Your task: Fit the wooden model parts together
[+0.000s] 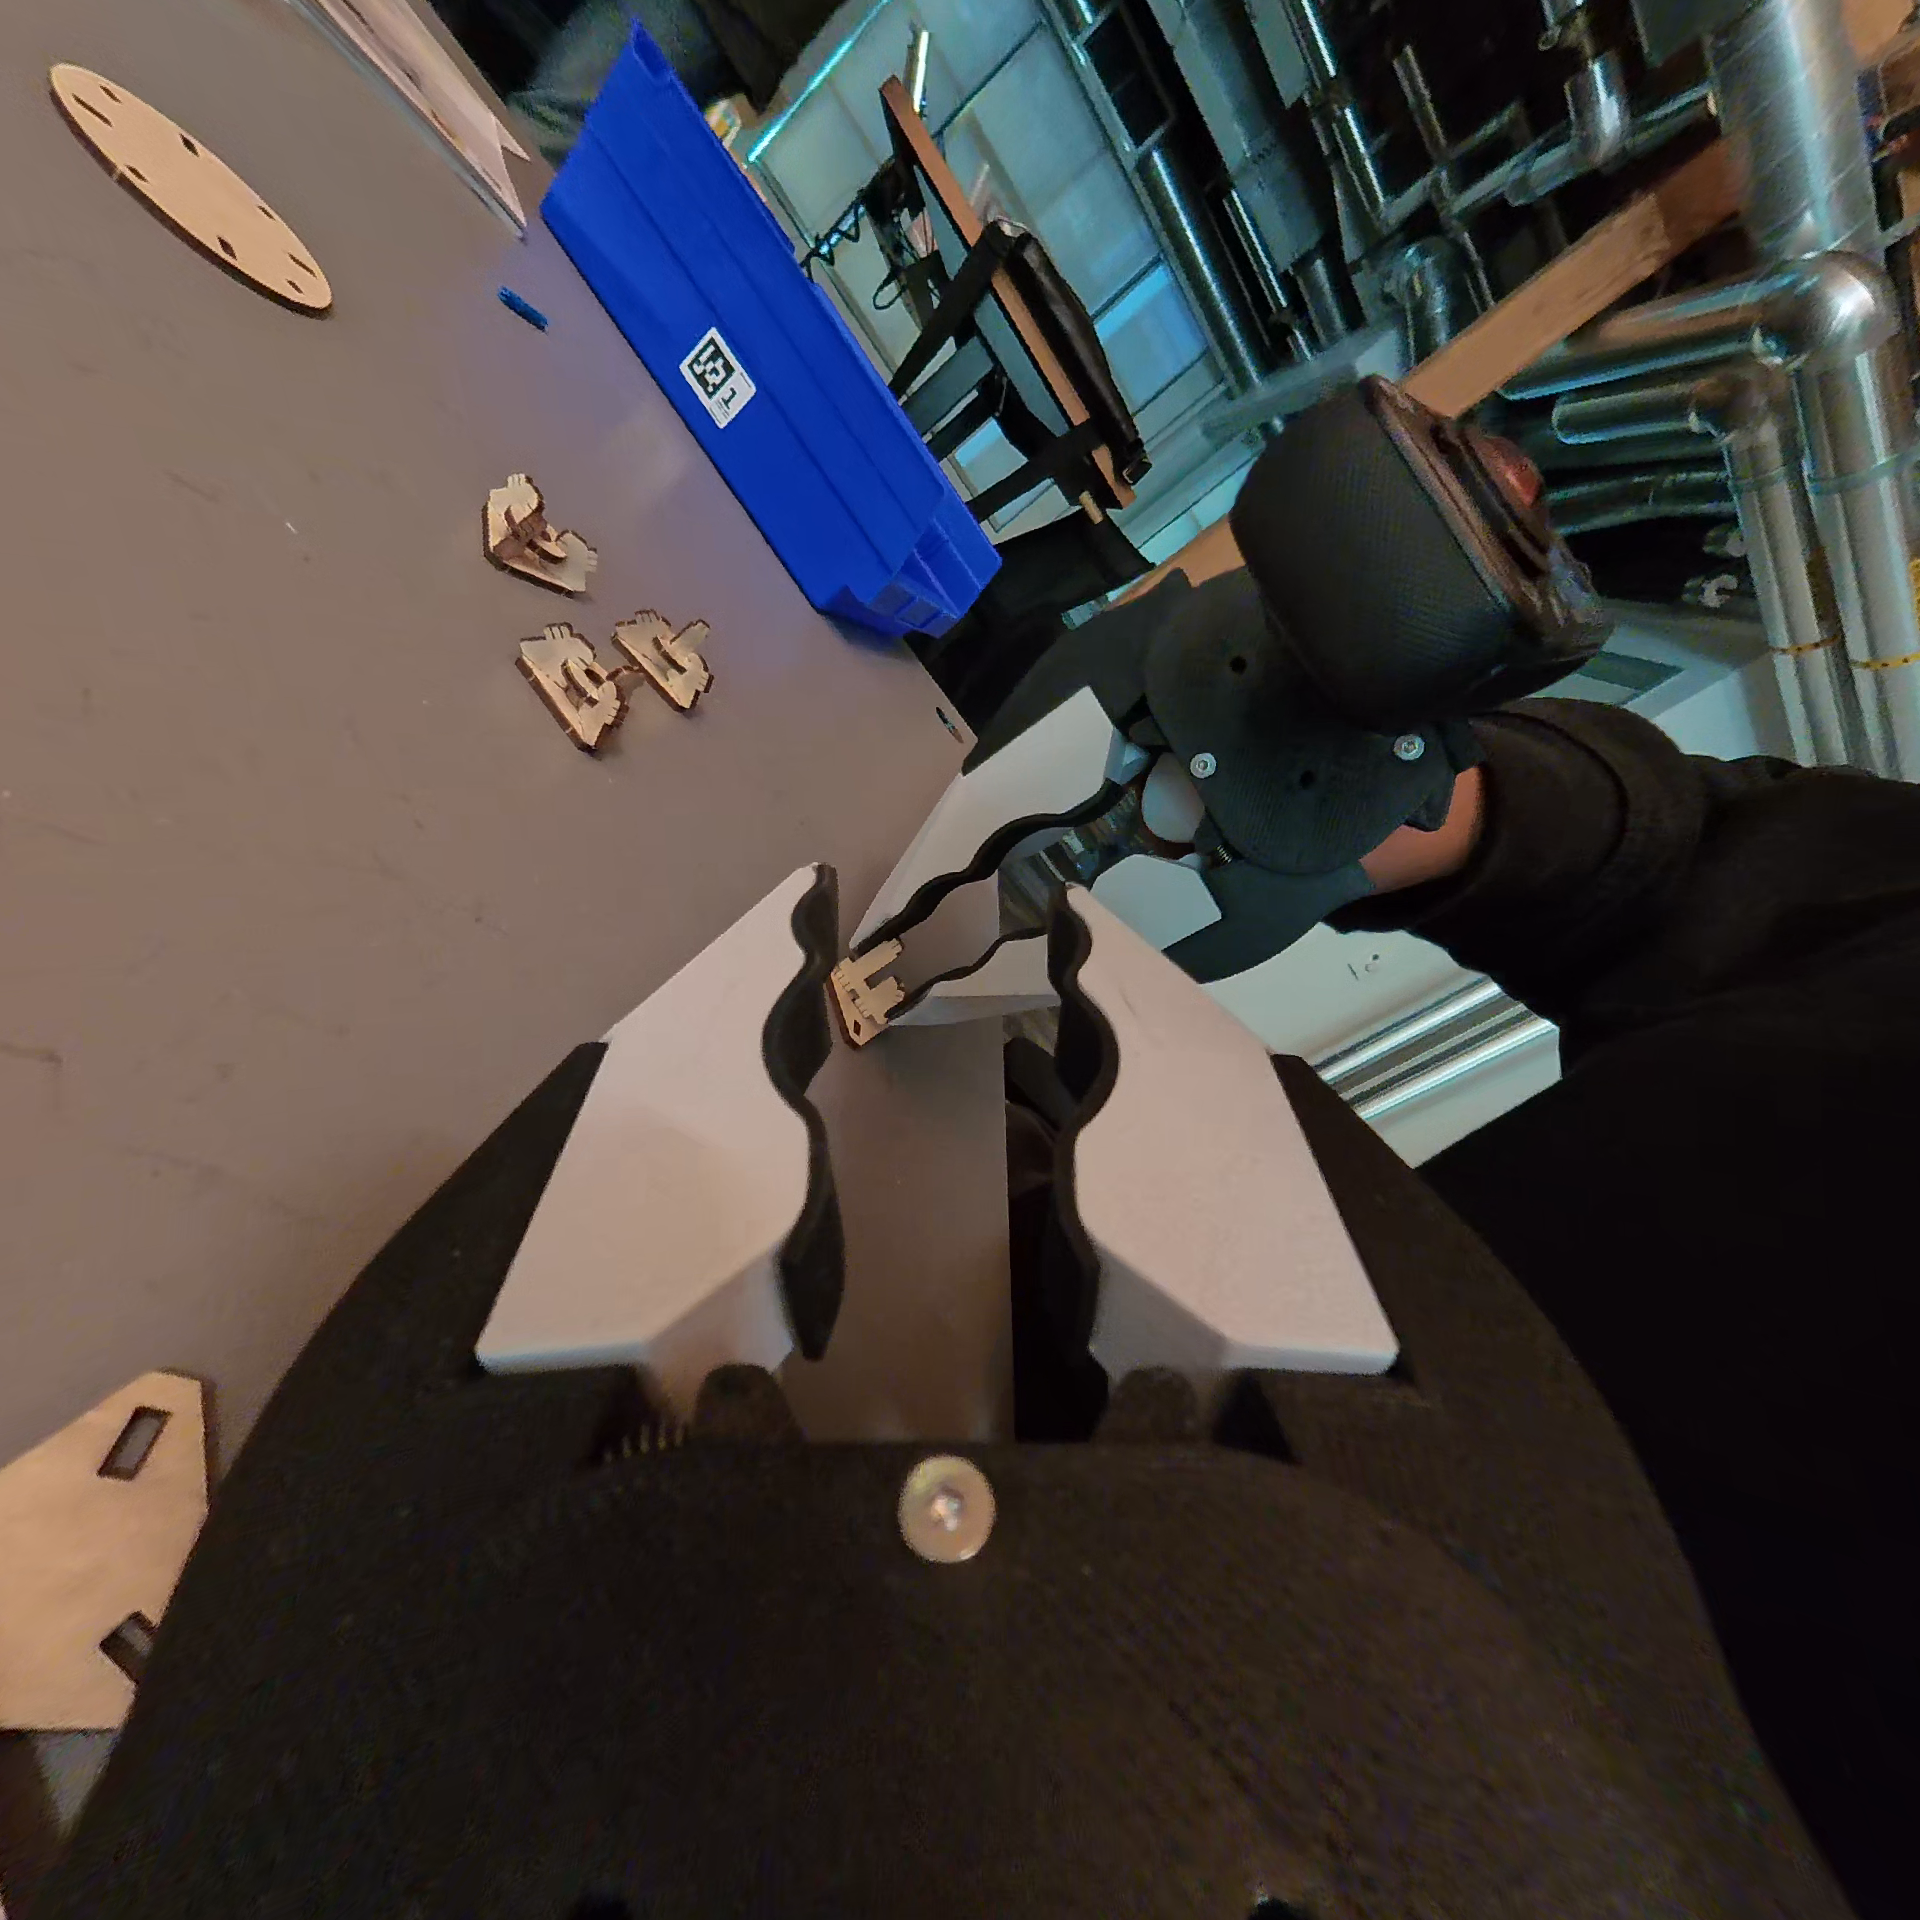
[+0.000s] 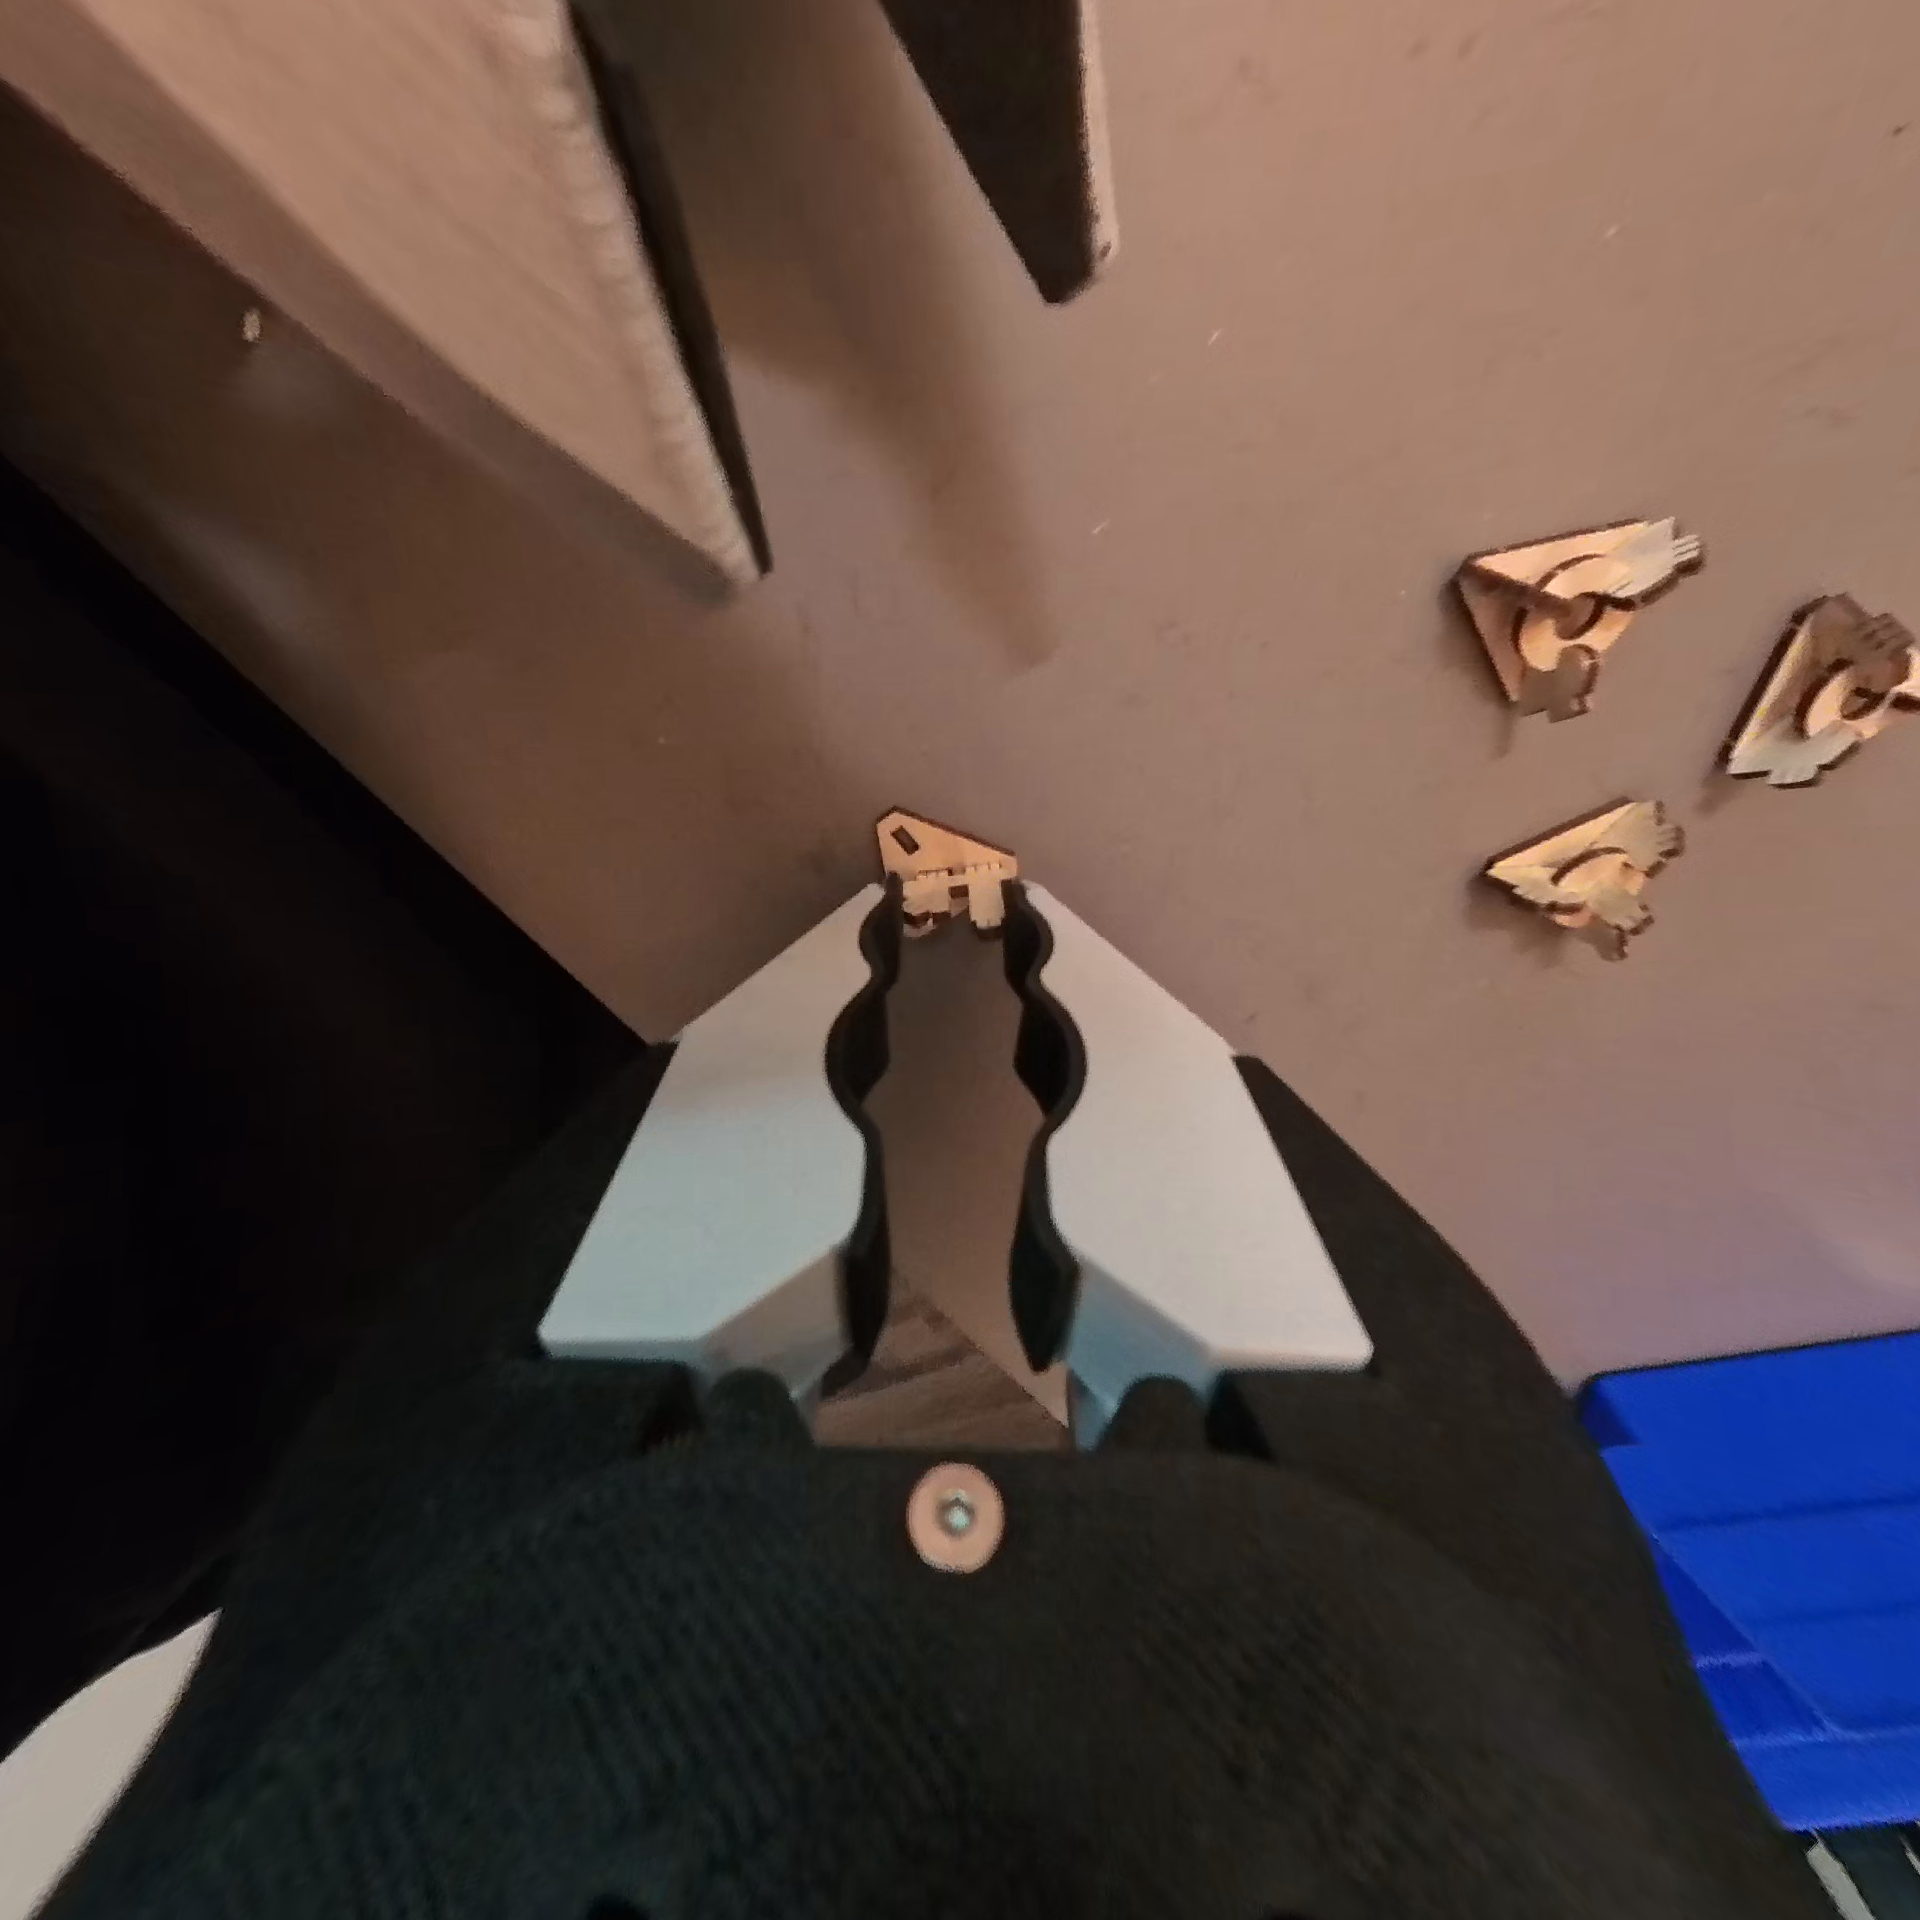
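While the right gripper [image 2: 948, 902] clamps a small wooden bracket [image 2: 935, 854] at its jaw tips, the left gripper [image 1: 940, 935] stands released, the bracket just beside its left fingertip.

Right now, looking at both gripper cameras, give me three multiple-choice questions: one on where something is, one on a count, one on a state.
1. Where does the blue bin sit?
A. at the table's edge
B. on the round wooden disc
C. between the left gripper's fingers

2. How many small wooden assemblies lie loose on the table?
A. one
B. three
C. five

3. What is the right gripper doing?
A. standing open over bare table
B. gripping a small wooden piece
C. gripping the bin

Answers: 1 A, the bin runs along the table's edge, apart from the round wooden disc. 2 B, three lie grouped in both views. 3 B, both pads press the piece's sides; the left gripper stands open beside it.
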Motion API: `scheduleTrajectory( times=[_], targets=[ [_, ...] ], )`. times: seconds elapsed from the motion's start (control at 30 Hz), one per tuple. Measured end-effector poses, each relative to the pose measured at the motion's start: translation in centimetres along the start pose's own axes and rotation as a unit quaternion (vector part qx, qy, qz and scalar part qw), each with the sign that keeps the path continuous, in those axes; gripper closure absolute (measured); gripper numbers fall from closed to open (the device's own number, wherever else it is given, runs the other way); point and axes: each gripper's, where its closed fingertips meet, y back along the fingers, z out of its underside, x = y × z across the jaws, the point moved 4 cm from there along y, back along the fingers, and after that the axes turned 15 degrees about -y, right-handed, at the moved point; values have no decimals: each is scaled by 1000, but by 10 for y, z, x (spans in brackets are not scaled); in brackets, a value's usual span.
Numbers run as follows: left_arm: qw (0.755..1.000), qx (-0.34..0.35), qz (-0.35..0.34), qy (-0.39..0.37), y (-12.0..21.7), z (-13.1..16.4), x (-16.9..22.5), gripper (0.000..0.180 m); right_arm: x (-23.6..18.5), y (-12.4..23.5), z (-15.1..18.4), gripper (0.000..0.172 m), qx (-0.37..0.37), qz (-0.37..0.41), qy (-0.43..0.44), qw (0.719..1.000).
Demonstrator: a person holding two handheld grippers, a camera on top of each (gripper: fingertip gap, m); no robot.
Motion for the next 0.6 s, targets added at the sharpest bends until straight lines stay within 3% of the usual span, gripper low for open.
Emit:
scheduleTrajectory(
  times=[0.6],
  targets=[
    [1000, 3, 2, 6, 1, 0, -1, 141, 0, -1, 3, 154, 60, 0, -33, 998]
  ],
)
